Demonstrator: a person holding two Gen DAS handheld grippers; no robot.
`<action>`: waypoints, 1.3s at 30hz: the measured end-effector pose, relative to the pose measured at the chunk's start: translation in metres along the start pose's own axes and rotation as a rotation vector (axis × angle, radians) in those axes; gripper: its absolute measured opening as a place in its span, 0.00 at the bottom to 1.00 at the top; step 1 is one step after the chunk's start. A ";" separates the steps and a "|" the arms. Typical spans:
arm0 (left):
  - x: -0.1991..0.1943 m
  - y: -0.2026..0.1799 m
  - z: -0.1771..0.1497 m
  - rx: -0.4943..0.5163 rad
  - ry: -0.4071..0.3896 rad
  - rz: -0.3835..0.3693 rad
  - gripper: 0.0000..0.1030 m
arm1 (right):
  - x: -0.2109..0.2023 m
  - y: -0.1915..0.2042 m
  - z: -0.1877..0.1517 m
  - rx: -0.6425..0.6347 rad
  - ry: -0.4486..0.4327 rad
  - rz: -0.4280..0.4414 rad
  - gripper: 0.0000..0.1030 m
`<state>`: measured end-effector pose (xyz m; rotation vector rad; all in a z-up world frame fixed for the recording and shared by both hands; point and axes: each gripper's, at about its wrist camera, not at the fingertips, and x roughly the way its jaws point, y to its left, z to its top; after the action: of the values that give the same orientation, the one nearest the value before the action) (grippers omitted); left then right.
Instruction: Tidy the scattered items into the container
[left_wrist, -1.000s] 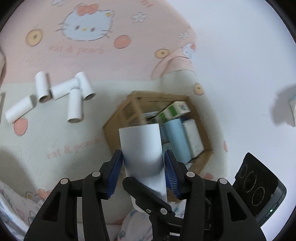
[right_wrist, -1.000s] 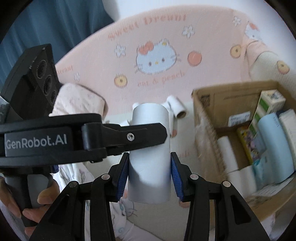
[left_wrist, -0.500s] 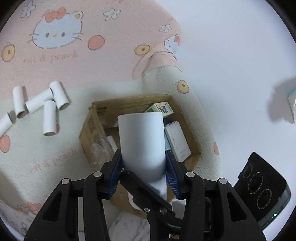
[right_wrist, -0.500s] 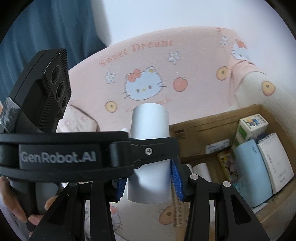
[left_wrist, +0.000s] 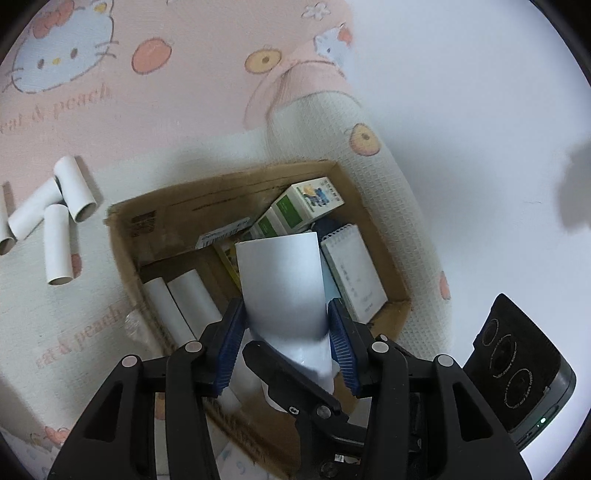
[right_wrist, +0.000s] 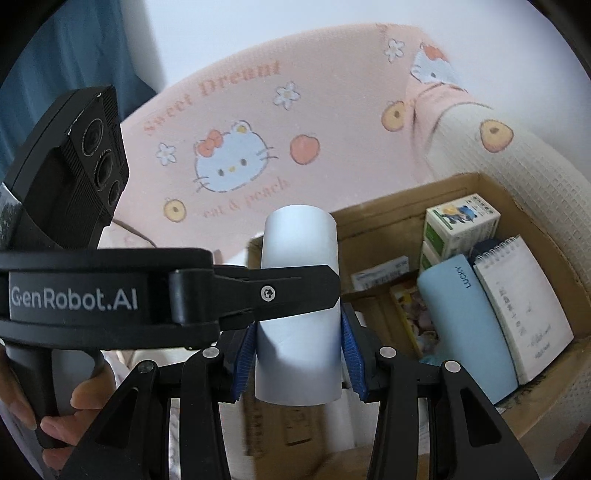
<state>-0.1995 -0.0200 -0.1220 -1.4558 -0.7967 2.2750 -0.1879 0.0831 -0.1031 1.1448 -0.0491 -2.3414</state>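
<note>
Fingers (left_wrist: 232, 334) of both grippers clamp one white tube (left_wrist: 284, 288); cardboard box (left_wrist: 125, 236) below.

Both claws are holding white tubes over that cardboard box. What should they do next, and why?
Probably lower a little and let go. The left claw and right claw each grip a white tube above the open cardboard box, where two tubes already lie.

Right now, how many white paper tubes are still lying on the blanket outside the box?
4: one by the pink part, one leaning against it, one nearer the cardboard box, one cut off at the left edge. More may be hidden.
</note>
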 end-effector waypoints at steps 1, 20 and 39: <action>0.005 0.000 0.002 -0.005 0.007 0.004 0.48 | 0.003 -0.002 0.001 -0.002 0.012 -0.006 0.39; 0.085 0.010 0.031 -0.088 0.127 0.079 0.47 | 0.044 -0.058 0.020 0.044 0.173 -0.045 0.40; 0.146 0.028 0.032 -0.202 0.310 0.319 0.47 | -0.006 -0.131 0.016 0.302 0.251 -0.224 0.19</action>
<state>-0.2897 0.0279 -0.2344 -2.0975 -0.7599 2.1456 -0.2551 0.1950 -0.1221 1.6617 -0.1992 -2.4183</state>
